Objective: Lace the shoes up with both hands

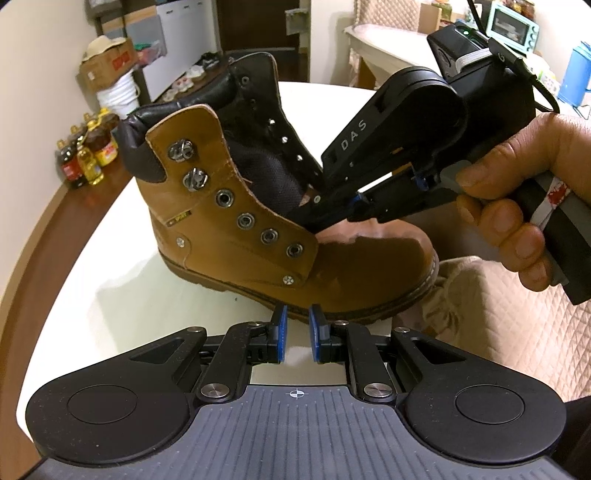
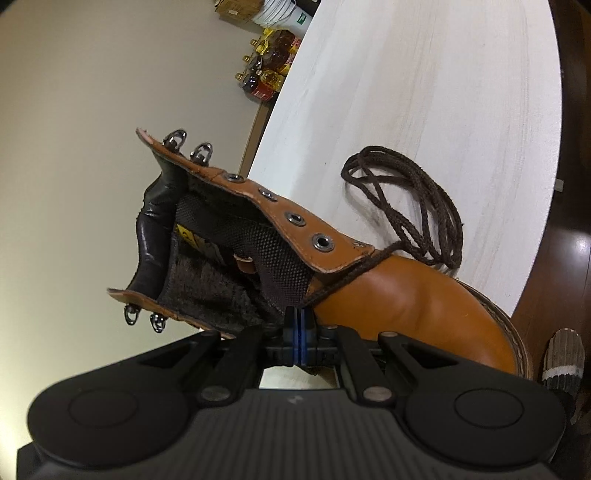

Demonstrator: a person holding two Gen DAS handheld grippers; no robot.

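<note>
Right hand-held gripper pinches lace; lace end hidden

We take this for a home: a mint toaster oven, cooking oil bottles on the floor, a cardboard box and a quilted chair cover surround the white worktop.

Both wrist views look down closely, sharing the boot.

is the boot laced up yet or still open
Still open. The boot gapes, its eyelets are bare, and most of the lace lies loose on the table. One strand runs to the shut right gripper.
</note>
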